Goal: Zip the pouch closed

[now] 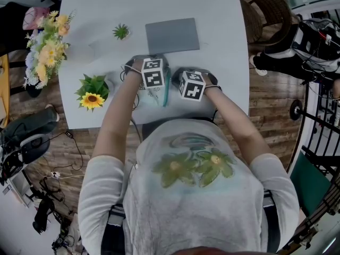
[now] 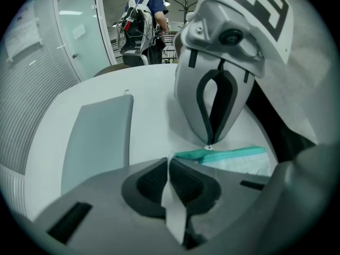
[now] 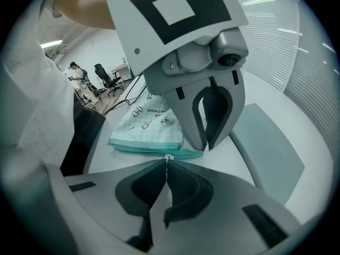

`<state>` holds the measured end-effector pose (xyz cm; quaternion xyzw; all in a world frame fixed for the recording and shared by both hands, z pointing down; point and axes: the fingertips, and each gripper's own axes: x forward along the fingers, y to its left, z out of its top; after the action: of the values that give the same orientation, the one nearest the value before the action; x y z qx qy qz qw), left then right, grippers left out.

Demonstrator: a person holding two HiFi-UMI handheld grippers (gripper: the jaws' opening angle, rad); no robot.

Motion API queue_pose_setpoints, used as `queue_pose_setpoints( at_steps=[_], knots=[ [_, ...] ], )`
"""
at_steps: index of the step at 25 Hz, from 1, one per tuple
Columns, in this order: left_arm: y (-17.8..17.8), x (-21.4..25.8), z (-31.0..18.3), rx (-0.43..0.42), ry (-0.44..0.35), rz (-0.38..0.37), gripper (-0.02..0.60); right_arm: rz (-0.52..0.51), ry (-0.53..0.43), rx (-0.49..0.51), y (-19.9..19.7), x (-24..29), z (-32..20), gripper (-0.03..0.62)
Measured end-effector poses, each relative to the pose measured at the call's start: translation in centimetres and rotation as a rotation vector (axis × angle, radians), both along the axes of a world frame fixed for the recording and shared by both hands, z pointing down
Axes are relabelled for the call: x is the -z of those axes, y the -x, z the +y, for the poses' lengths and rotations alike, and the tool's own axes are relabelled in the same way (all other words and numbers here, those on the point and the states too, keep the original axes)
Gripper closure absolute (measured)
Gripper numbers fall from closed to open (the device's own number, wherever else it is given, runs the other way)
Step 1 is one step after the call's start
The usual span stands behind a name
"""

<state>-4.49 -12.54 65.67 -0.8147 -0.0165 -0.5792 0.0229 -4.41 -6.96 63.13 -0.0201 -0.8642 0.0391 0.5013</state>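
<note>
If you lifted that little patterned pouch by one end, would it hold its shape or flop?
Probably flop: the pouch looks like thin cloth lying flat and slack. Likely light, so it may slide; the left gripper clamps one end.

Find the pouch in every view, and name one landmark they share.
Head view: pouch, centre, just below the grey mat.
Left gripper view: pouch, lower right, teal edge showing.
Right gripper view: pouch, centre left.
Shared landmark: grey mat, left in the left gripper view, right in the right gripper view.
</note>
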Motion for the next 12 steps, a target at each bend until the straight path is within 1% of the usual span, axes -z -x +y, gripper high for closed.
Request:
queue_pose_setpoints(
  at_steps=[12],
  knots=[
    [-0.09,-0.04,-0.01,-0.004,-0.009,-0.003,0.561,0.006,-0.009,0.026,0.11,-0.13,0.73,0.574]
  ],
)
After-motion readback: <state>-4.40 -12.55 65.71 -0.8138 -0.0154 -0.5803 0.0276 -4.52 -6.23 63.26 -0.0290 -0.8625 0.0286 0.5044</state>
